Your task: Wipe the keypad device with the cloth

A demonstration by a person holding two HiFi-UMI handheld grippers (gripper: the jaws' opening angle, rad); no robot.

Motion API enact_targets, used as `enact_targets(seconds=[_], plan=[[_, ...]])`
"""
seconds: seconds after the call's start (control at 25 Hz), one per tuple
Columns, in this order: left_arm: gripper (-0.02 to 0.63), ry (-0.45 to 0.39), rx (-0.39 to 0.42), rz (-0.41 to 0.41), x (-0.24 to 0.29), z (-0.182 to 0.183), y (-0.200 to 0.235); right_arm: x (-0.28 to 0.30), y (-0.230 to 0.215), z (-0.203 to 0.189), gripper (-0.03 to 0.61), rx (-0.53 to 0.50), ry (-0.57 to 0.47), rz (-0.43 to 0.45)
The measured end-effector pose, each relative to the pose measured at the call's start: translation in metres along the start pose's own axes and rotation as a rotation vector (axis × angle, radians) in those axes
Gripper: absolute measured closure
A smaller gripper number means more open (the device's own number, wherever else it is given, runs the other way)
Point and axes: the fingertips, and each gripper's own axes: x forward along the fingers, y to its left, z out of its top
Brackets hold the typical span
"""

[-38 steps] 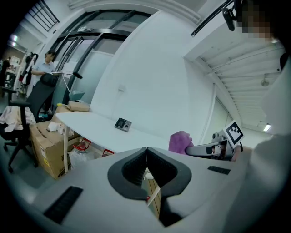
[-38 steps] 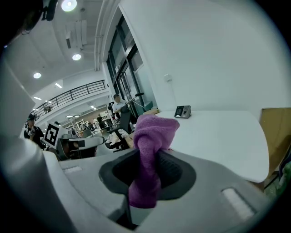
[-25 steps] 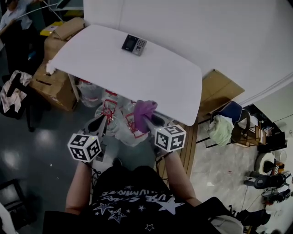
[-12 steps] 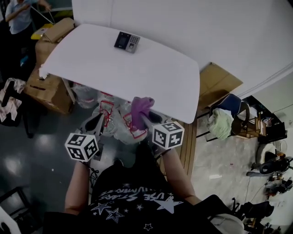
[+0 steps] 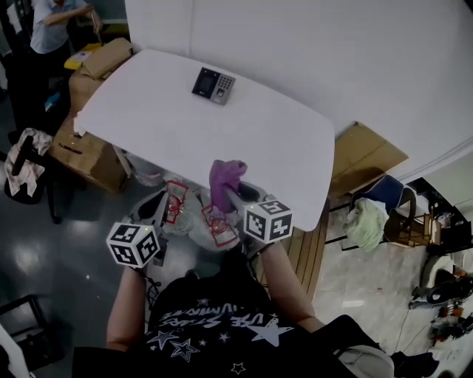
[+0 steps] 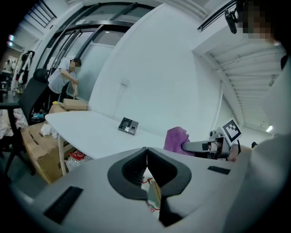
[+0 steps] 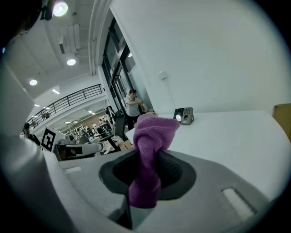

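Observation:
The dark keypad device [image 5: 213,85] lies on the white table [image 5: 185,133] at its far side, small in the left gripper view [image 6: 128,126] and in the right gripper view [image 7: 184,116]. My right gripper [image 5: 230,193] is shut on a purple cloth [image 5: 224,181], [image 7: 150,150], which stands up bunched between its jaws just before the table's near edge. My left gripper [image 5: 157,209] hangs lower left, below the table edge, jaws closed together with nothing between them [image 6: 146,166]. Both grippers are well short of the device.
Cardboard boxes [image 5: 96,140] stand left of the table. Plastic bags with red print [image 5: 194,214] lie under its near edge. A person [image 5: 63,22] stands at the far left. A chair with clothes [image 5: 373,207] is at the right. A white wall runs behind the table.
The view has shifted a little, so the table and device sit lower in the picture. The right gripper with the cloth has edged closer to the table's near edge. The left gripper stays low.

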Motion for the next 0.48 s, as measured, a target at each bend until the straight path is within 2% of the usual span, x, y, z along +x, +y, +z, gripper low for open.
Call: enact_targets(seconds=[0.48], plan=[[0.606,-0.021,0.013,0.077,0.104,0.036,-0.033,0.014,-0.111,0.058,0.479,-0.034,0.025,0.07]])
